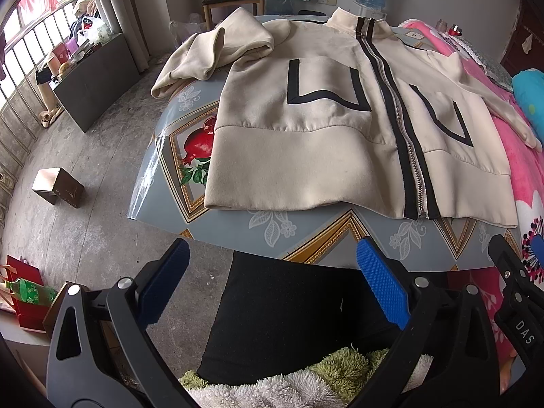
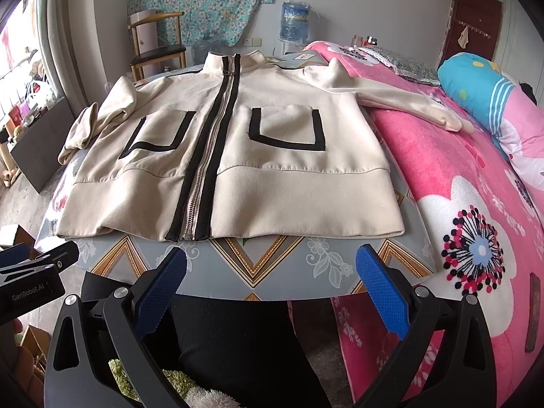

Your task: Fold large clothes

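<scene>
The jacket lies flat and zipped on the bench, filling the middle of the frame (one sleeve reaches onto the pink bed). Both the left gripper and right gripper hang below it, fingers spread wide, gripping nothing.

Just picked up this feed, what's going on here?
A person holds two grippers over the near edge of a table. A cream zip-up jacket lies flat on it, front up, unfolded; one sleeve is bunched, the other trails onto the pink blanket. The left gripper and right gripper are both open, touching nothing.
</scene>
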A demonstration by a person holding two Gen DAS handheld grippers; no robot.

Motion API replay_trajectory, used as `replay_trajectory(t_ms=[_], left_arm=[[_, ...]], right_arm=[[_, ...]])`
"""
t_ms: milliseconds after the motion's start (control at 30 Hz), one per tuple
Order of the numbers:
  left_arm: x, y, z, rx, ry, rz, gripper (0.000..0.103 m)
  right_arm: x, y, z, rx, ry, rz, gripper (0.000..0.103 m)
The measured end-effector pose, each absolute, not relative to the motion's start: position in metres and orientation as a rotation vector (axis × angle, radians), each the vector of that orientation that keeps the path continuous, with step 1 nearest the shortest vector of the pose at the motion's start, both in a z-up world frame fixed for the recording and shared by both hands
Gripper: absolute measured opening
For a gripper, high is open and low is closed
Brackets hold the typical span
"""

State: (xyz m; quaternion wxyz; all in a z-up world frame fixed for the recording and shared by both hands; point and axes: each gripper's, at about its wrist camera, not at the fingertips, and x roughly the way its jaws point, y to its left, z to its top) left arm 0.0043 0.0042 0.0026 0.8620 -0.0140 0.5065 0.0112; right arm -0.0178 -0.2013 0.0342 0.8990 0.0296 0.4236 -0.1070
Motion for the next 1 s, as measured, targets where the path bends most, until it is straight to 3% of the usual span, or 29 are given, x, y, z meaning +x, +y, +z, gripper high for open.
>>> replay_trajectory(t_ms=[1000], left_arm=[[0.038,0.020,0.019,-0.037,1.042,0.070,0.095]], right_arm=[[0.014,-0.199,0.050,0.048,0.849,-0.219,0.097]])
